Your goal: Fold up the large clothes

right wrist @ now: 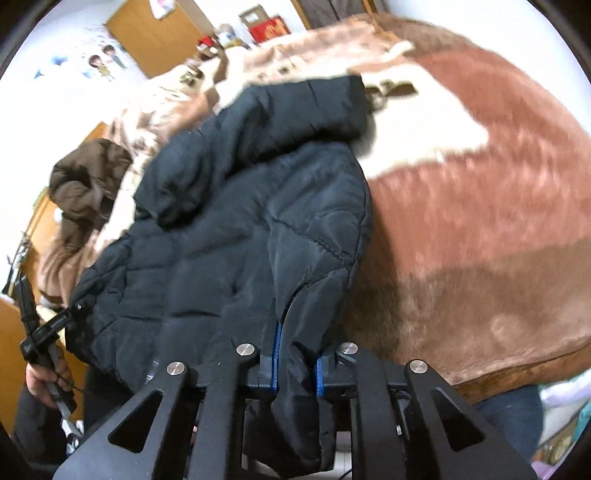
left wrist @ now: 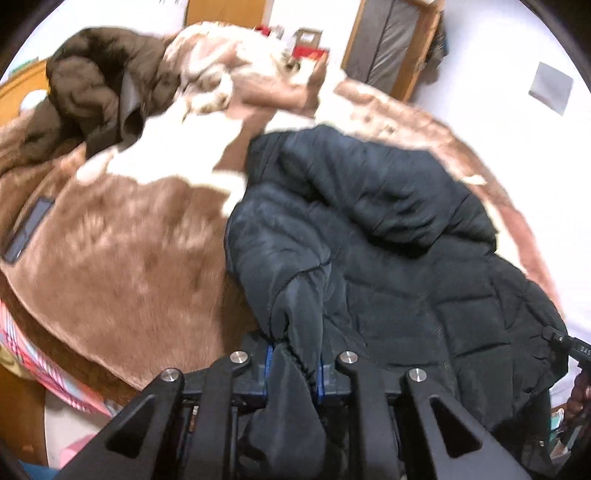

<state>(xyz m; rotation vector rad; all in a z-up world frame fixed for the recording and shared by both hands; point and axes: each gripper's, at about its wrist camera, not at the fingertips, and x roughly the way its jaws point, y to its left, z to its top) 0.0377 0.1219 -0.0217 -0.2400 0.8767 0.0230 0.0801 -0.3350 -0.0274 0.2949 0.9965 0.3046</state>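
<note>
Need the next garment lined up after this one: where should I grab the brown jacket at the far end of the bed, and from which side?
Take the brown jacket by its upturned grey-lined edge, coming from the near side across the blanket. It lies bunched, so that raised flap looks like the clearest fold to pinch. Both grippers are now shut on the black jacket.

A puffer jacket (left wrist: pixel 388 229) is spread on a blanket (left wrist: pixel 122 258) that covers the bed. One sleeve cuff (left wrist: pixel 295 354) is clamped between the jaws of the left gripper (left wrist: pixel 295 363), the other cuff (right wrist: pixel 295 369) between the jaws of the right gripper (right wrist: pixel 295 369). A second jacket (left wrist: pixel 99 85) is heaped on the blanket at the far left, well apart from the first. A door (right wrist: pixel 159 33) is seen behind the bed.
</note>
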